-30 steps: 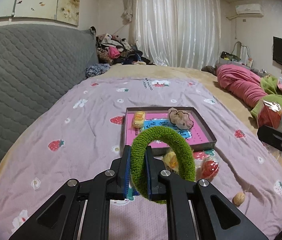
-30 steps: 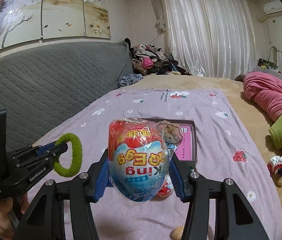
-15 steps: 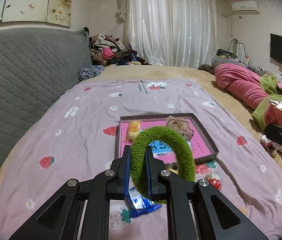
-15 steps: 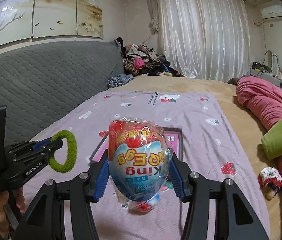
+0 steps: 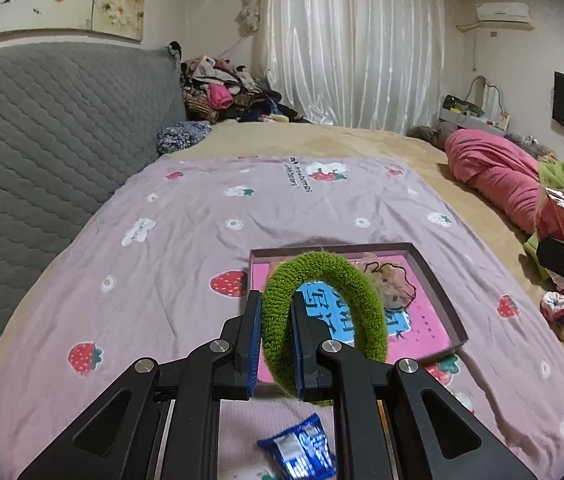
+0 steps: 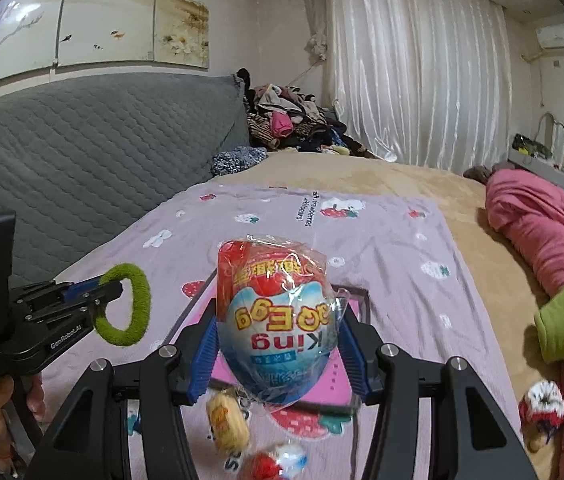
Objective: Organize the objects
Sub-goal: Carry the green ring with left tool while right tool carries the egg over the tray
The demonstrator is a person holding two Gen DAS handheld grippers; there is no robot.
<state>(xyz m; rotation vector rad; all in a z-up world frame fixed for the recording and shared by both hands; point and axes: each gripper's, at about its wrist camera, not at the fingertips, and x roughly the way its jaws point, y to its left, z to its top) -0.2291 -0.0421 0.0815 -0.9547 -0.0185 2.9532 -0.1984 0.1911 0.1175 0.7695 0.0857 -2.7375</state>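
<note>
Shallow box [image 5: 437, 280] on the bed: beige scrunchie [image 5: 389, 284] inside, pink printed floor. Left claw [image 5: 276, 340] clamped on green scrunchie [image 5: 321, 272] above the box. Right claw [image 6: 278, 344] grips wrapped toy egg [image 6: 278, 312]. Only the left view shows the blue packet [image 5: 297, 452]; only the right, the yellow sweet [image 6: 228, 420].

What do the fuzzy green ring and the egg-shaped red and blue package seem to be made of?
Fuzzy green ring, pinched in the left gripper: looks like soft terry or chenille fabric, matte, with a short looped pile; probably a hair tie.

Egg-shaped red and blue package, clamped in the right gripper: its outside is thin, glossy clear plastic film, shown by wrinkles and bright glints. What is underneath cannot be told.
</note>
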